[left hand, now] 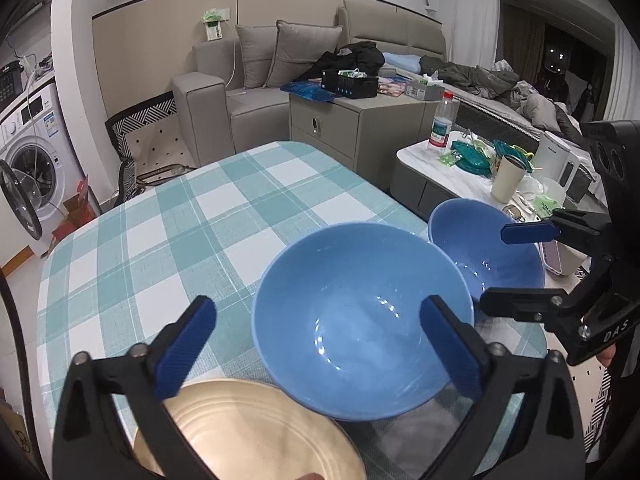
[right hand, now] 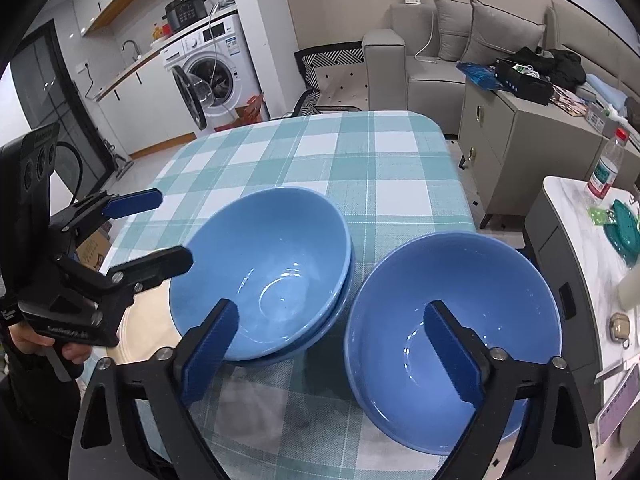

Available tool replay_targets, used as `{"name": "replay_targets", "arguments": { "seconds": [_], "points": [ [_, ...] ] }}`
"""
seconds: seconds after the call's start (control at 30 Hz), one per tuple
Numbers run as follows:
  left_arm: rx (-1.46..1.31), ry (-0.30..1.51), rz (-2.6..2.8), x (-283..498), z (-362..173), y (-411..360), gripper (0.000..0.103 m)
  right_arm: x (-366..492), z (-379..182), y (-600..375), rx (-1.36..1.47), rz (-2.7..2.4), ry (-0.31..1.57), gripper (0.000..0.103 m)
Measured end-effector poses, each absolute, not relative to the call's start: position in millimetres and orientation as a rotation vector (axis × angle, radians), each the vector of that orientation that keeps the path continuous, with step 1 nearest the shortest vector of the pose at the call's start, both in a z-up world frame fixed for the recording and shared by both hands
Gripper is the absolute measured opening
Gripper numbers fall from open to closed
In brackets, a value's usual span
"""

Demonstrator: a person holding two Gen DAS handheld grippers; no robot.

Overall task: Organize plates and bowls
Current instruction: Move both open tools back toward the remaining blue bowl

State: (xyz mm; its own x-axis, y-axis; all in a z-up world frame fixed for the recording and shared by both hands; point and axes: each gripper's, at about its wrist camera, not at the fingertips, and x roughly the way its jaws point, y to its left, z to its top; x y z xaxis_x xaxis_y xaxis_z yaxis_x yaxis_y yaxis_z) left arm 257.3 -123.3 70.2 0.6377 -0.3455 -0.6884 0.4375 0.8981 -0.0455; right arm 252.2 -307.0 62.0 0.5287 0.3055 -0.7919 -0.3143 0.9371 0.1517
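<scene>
A blue bowl [left hand: 360,320] sits near the front of the checked table [left hand: 160,248]; in the right wrist view it shows as two nested bowls [right hand: 264,272]. Beside it to the right stands a single blue bowl [left hand: 488,248] [right hand: 452,320]. A beige plate [left hand: 248,436] [right hand: 148,320] lies at the front left, with the nested bowls partly over it. My left gripper [left hand: 320,346] [right hand: 156,232] is open, one finger over the nested bowls' inside, gripping nothing. My right gripper [right hand: 330,352] [left hand: 520,268] is open, straddling the gap between the bowls.
A low side table [left hand: 420,156] to the right carries a water bottle [left hand: 442,124], a cup, teal lids and a white kettle [left hand: 560,160]. Behind the table stand a grey cabinet [right hand: 520,140] and a sofa. A washing machine [right hand: 212,68] stands at the far left.
</scene>
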Motion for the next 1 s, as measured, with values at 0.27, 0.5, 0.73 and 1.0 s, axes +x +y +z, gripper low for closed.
{"name": "replay_targets", "arguments": {
  "seconds": [0.27, 0.5, 0.73, 1.0],
  "points": [
    [0.107, 0.739, -0.481, 258, 78, -129, 0.103, 246, 66, -322, 0.049, 0.354, 0.903, 0.102],
    [0.108, 0.737, -0.490, 261, 81, -138, 0.103, 245, 70, -344, 0.114, 0.291, 0.891, 0.102],
    [0.113, 0.743, -0.510, 265, 82, -154, 0.103, 238, 73, -366, 0.149, 0.241, 0.886, 0.102],
    [0.139, 0.741, -0.561, 268, 84, -177, 0.103, 229, 73, -388, 0.164, 0.199, 0.891, 0.102]
  ]
}}
